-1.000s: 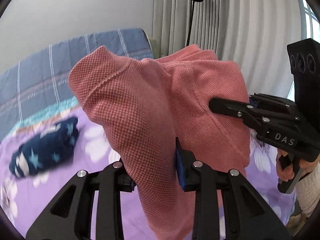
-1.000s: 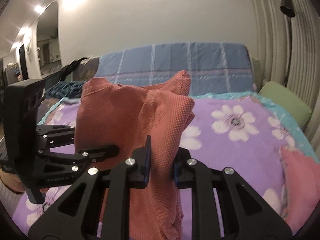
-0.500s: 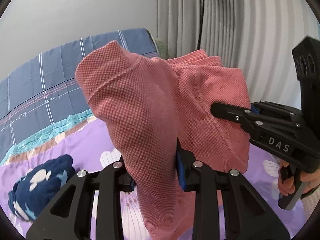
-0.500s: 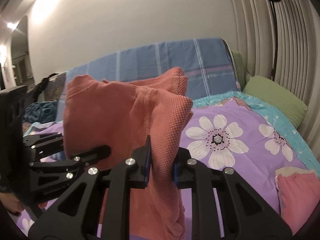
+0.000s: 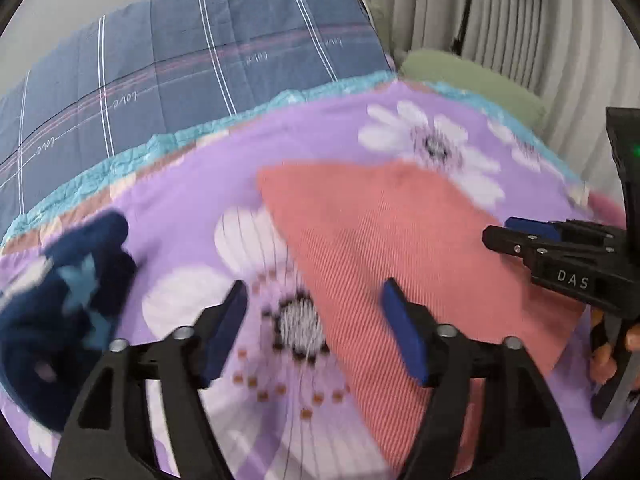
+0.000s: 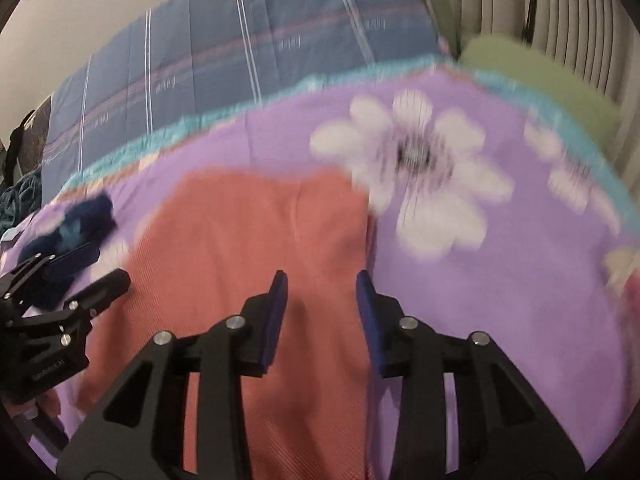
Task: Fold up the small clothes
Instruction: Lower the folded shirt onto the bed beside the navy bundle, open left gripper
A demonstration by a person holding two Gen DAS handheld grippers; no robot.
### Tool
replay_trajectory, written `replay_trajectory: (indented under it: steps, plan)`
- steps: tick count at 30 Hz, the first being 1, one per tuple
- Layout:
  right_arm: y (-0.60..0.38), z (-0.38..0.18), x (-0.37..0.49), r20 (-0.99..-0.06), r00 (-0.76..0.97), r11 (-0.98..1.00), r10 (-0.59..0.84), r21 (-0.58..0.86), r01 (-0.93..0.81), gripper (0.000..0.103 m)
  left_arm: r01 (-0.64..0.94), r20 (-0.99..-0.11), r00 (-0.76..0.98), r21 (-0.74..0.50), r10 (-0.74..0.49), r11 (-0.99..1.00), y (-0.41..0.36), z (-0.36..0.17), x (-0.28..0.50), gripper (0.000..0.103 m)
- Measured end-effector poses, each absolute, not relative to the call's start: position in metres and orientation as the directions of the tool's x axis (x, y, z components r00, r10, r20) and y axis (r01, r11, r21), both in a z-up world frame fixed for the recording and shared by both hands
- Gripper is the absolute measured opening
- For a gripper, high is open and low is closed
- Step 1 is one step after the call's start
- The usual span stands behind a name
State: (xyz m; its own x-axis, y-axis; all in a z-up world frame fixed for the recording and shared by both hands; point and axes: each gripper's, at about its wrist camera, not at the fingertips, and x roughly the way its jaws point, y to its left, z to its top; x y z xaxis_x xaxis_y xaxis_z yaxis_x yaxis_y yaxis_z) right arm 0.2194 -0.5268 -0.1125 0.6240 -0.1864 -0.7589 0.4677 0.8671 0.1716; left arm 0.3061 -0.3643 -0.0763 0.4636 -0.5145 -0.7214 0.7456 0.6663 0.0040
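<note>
left tool (image 5: pixel 314 320): black frame, blue pads, jaws opening and standing wide, nothing pressed between them; it hangs over the bed where the left edge of the garment meets the bare quilt. its right pad (image 5: pixel 402 338) is above the cloth, its left pad above a printed flower.

right tool (image 6: pixel 322 312): same build, jaws opening, narrower gap, nothing gripped; it is over the right edge of the garment. a person's fingers (image 5: pixel 630 338) show on its handle in the left view.

salmon-red knit garment (image 6: pixel 260 240): lying spread flat on the bed, toward the middle of the quilt, free of both tools. both views are blurred, so seams and folds are unclear.

bed (image 6: pixel 520 300): purple quilt with white flowers and a teal border.

dark blue star-print bundle (image 5: pixel 60 300): rolled up, on the quilt toward the bed's left edge, apart from the garment.

blue plaid bedding (image 5: pixel 200 52): along the far edge.

green pillow (image 6: pixel 540 80): far right corner, before the pleated curtain (image 5: pixel 540 20).
</note>
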Motion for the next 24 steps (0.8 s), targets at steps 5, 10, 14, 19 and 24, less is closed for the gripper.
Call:
replay_trajectory:
  steps: [5,10,14,19,24]
  plan:
    - [-0.512,-0.107,0.191,-0.754,0.611,0.859,-0.242,0.127,0.496,0.046,0.750,-0.718,0.475,0.029,-0.508,0.661,-0.351,-0.082,0.278,0.082]
    - [-0.473,-0.072,0.127,-0.672,0.682,0.884,-0.289,0.085,0.459,0.065,0.752,-0.618,0.549,0.073,-0.562,0.655,-0.325,-0.043,0.224,0.099]
    - [-0.448,-0.055,0.067,-0.640,0.706,0.877,-0.304,0.101,0.469,0.078,0.694,-0.549,0.641,0.117,-0.536,0.710,-0.302,-0.010,0.173,0.102]
    - [-0.426,-0.045,0.009,-0.646,0.673,0.841,-0.361,0.086,0.534,0.080,0.676,-0.498,0.666,0.089,-0.556,0.731,-0.271,0.021,0.108,0.102]
    - [-0.397,-0.034,-0.040,-0.605,0.696,0.837,-0.386,0.088,0.540,0.081,0.681,-0.511,0.637,0.021,-0.578,0.732,-0.246,0.031,0.061,0.102]
